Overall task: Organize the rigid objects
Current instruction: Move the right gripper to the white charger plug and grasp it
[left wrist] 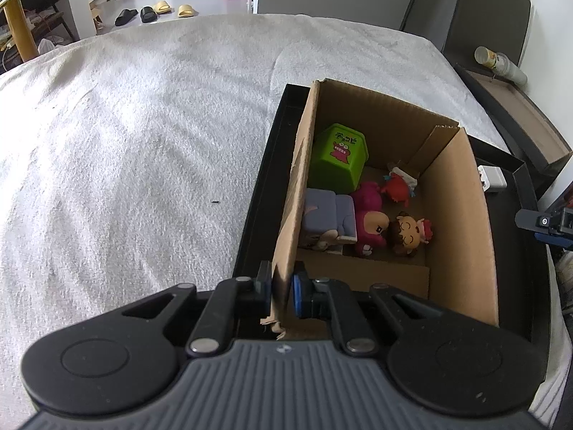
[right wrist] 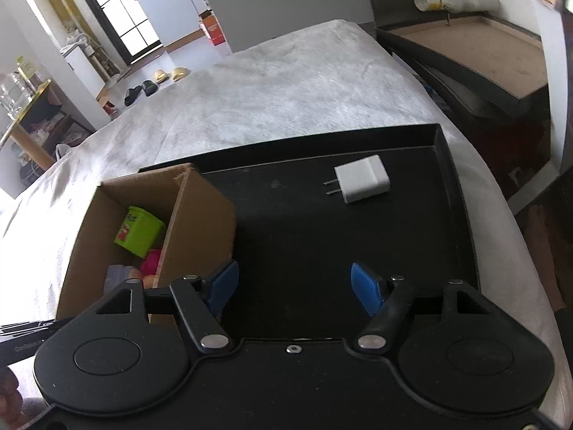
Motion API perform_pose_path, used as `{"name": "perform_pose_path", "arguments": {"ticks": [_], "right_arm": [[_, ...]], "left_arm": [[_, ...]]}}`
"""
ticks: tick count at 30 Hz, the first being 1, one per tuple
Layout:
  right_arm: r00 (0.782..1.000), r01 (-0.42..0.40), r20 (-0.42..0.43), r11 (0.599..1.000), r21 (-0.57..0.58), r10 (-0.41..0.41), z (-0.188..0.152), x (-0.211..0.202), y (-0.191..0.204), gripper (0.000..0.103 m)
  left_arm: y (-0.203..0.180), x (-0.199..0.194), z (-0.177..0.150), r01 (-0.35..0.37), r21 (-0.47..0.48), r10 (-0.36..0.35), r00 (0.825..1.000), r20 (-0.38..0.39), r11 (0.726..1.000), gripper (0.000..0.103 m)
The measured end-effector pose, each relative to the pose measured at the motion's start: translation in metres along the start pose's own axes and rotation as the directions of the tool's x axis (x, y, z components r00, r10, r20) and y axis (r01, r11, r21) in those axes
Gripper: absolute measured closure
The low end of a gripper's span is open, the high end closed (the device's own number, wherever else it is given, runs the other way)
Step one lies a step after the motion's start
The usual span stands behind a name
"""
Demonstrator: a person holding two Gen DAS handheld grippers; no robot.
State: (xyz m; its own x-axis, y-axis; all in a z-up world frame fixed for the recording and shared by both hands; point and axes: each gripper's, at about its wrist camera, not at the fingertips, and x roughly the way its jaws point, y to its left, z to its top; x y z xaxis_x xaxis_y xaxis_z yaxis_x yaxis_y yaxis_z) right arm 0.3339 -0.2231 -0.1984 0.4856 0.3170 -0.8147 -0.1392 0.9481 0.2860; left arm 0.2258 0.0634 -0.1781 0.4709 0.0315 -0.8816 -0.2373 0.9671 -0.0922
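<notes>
Toys (left wrist: pixel 361 211) fill cardboard box (left wrist: pixel 462 222) (on black tray (right wrist: pixel 358 243)).

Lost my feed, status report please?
Left hand-held gripper shut on box wall. Right hand-held gripper open, empty. Charger loose on tray, path clear.

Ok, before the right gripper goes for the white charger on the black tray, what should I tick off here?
1. Right gripper open and empty: ok.
2. White charger in plain sight on the black tray, nothing lying against it: ok.
3. Path from the right gripper to the charger free of other items: ok.
4. Left gripper shut on the cardboard box wall, steadying it: ok.
5. Bare floor left in the box near the front, beside the figurines and green box: ok.
6. Box sitting flat inside the tray: cannot tell.
</notes>
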Motion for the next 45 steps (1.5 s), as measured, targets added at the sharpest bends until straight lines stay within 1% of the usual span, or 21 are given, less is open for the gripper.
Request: {"name": "perform_pose_path", "arguments": {"ticks": [14, 20, 23, 24, 29, 31, 35, 37, 45], "right_arm": [[1.000, 0.007, 0.009, 0.998, 0.057, -0.008, -0.004, 0.008, -0.041, 0.032], [1.000, 0.014, 0.011, 0.998, 0.060, -0.015, -0.001, 0.015, -0.057, 0.032], [1.000, 0.020, 0.018, 0.999, 0.026, -0.020, 0.004, 0.019, -0.060, 0.030], [0.999, 0.026, 0.020, 1.000, 0.011, -0.026, 0.006, 0.020, -0.060, 0.028], [0.999, 0.037, 0.016, 0.998, -0.043, -0.036, 0.019, 0.031, -0.062, 0.022], [0.999, 0.040, 0.019, 0.997, -0.061, -0.039, 0.023, 0.035, -0.061, 0.016], [0.999, 0.038, 0.011, 0.995, -0.096, -0.037, 0.030, 0.044, -0.058, 0.015], [0.999, 0.040, 0.008, 0.993, -0.116, -0.039, 0.033, 0.050, -0.055, 0.013], [0.997, 0.072, -0.016, 0.981, -0.179, -0.076, 0.046, 0.080, -0.042, 0.012]], "left_arm": [[-0.006, -0.002, -0.002, -0.036, 0.008, 0.036, 0.999, 0.003, 0.999, 0.093], [-0.007, -0.002, -0.003, -0.046, 0.012, 0.046, 0.999, 0.002, 0.999, 0.093], [-0.007, -0.001, -0.003, -0.048, 0.011, 0.047, 0.999, 0.001, 0.999, 0.093], [-0.007, -0.002, -0.003, -0.047, 0.010, 0.047, 0.999, 0.001, 0.999, 0.093], [-0.008, -0.002, -0.004, -0.051, 0.009, 0.051, 0.999, 0.002, 0.999, 0.093], [-0.008, -0.001, -0.003, -0.051, 0.006, 0.051, 0.999, 0.001, 0.999, 0.093], [-0.008, -0.001, -0.004, -0.052, 0.006, 0.052, 0.999, 0.001, 0.999, 0.093], [-0.008, -0.001, -0.004, -0.052, 0.005, 0.052, 0.999, 0.001, 0.999, 0.093], [-0.007, -0.001, -0.004, -0.050, 0.003, 0.050, 0.999, -0.004, 0.999, 0.093]]}}
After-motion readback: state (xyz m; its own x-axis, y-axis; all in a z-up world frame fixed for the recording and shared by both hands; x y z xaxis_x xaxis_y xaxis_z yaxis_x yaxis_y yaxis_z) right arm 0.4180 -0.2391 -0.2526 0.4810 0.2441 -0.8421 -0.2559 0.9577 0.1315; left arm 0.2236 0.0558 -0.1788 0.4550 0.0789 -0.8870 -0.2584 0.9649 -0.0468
